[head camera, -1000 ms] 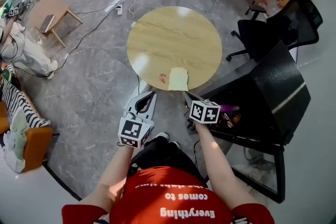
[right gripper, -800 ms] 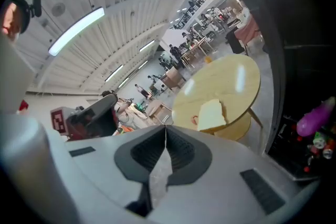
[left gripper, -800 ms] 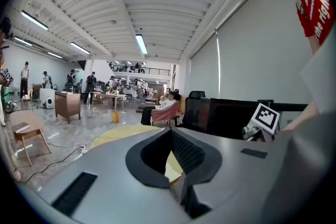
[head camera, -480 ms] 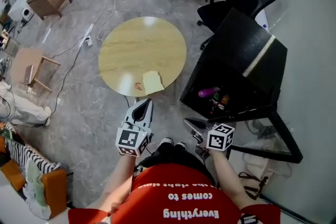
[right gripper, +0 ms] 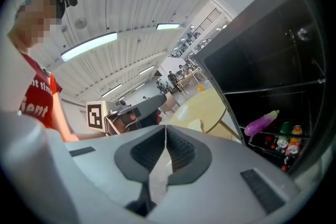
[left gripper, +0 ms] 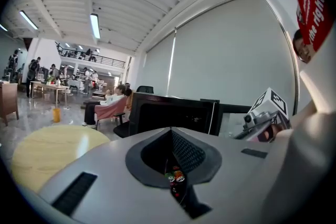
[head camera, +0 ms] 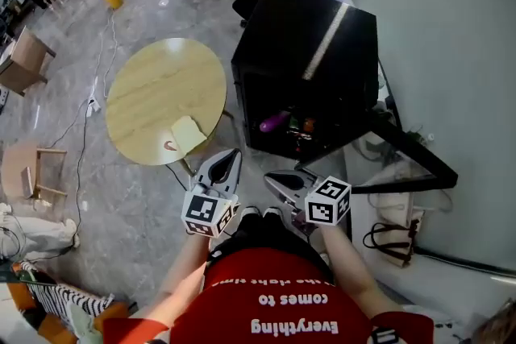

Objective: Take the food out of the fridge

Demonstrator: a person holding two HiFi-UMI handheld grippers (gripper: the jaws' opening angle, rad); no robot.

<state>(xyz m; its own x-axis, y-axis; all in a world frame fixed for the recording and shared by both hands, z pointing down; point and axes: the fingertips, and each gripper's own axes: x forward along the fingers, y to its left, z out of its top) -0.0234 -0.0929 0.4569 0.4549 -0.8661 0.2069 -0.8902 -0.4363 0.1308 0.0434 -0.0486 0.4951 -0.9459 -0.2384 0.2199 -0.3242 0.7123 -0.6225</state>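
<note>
- Round pale wooden table [head camera: 161, 97]: standing centre-left on the grey stone floor [head camera: 121, 205], its right edge lying just beside the fridge's left wall.
- Pale yellow flat slice [head camera: 187, 133]: resting at the table's lower rim.
- Left gripper [head camera: 235, 151]: hovering lower centre over bare floor, below the table's edge, its jaws pressing together on nothing.
- Right gripper [head camera: 268, 176]: hanging just right of the left one and apart from it, before the fridge's open front, its jaws meeting tip to tip and carrying nothing.
- Black box-shaped fridge [head camera: 322, 28]: standing upper centre-right, its front gaping open.
- Purple eggplant [head camera: 274, 122]: lying on a wire shelf inside, near the left wall.
- Small drink cans [head camera: 302, 126]: standing inside to its right.
- Black-framed fridge door [head camera: 411, 165]: swinging out to the right, leaving the opening unobstructed.
</note>
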